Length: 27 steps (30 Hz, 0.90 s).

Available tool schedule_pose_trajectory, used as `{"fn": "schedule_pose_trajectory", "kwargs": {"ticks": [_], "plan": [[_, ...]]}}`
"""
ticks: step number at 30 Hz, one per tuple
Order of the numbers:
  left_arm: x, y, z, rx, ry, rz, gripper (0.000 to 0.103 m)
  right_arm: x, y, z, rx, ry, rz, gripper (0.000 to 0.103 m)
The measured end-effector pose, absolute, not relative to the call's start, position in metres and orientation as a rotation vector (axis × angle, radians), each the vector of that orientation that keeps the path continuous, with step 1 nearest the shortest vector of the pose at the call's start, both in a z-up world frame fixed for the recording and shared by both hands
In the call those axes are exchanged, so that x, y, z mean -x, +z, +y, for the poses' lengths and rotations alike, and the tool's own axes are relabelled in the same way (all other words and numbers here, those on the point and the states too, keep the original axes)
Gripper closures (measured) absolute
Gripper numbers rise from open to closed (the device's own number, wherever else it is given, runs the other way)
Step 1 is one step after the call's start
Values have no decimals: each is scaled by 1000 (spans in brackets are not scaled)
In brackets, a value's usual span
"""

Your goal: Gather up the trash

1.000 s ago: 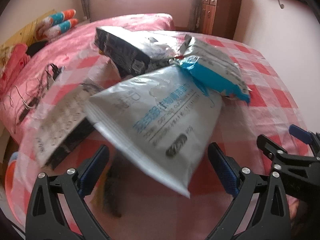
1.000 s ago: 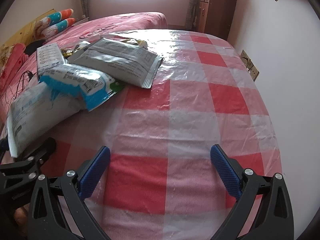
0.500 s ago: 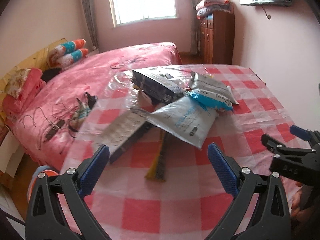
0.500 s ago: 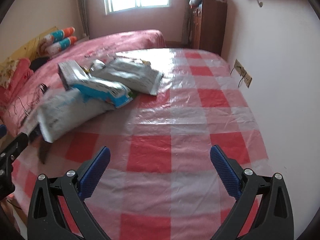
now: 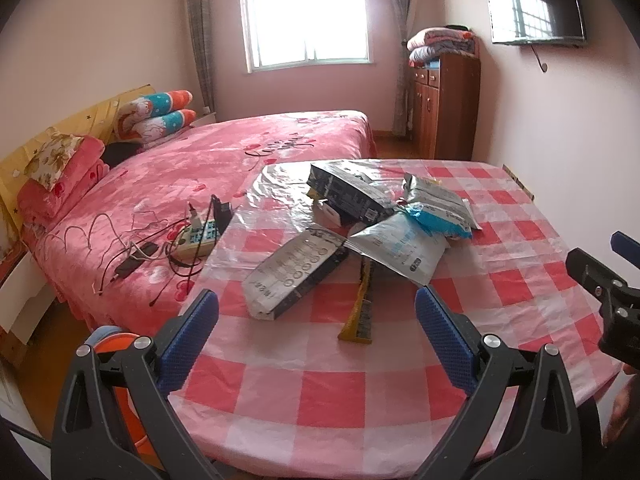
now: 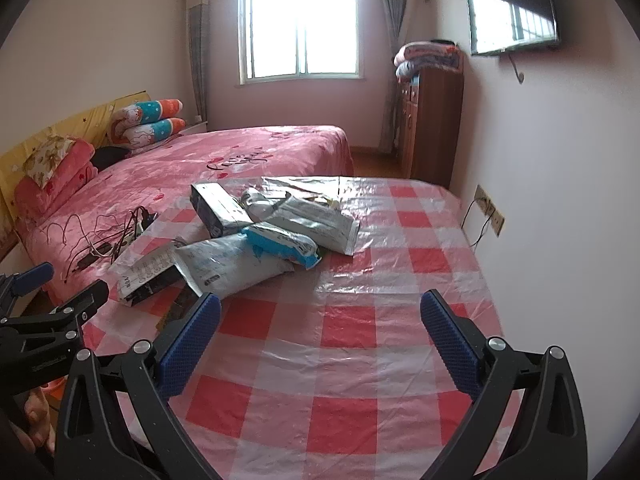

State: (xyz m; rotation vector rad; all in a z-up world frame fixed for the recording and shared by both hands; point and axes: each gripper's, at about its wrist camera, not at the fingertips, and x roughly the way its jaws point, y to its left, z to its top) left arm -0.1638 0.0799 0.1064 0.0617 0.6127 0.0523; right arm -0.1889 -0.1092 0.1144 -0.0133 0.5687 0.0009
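No bin in plain sight; only an orange round thing (image 5: 116, 340) low by the table's near-left edge, partly hidden behind the left gripper, can't tell if it's a container or what's in it. Trash sits in one loose heap on the red-and-white checked table (image 5: 332, 384), toward the far-left part: a grey-and-black pouch (image 5: 294, 272) nearest the left edge, a white mailer bag (image 5: 402, 250) overlapping it, a blue-and-white packet (image 5: 440, 220) on top of that, a dark box-like pack (image 5: 348, 190) at the back w/ another silver bag (image 6: 320, 220) beside it, and a yellow wrapper (image 5: 362, 312) poking out toward the front. Left gripper (image 5: 316, 336) spread wide, nothing between its blue pads, hovering above the cloth short of the pile. Right gripper (image 6: 320, 336) likewise wide apart, holding nothing, over bare cloth to the right of the heap. Pink bed (image 5: 200, 168) beyond w/ a power strip and cables (image 5: 188, 236).
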Motion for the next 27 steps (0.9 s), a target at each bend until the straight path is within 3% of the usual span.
{"fn": "schedule_pose_trajectory", "kwargs": {"ticks": [27], "plan": [[194, 120, 122, 22, 75, 562, 4, 227, 140, -71, 67, -19, 530, 4]]}}
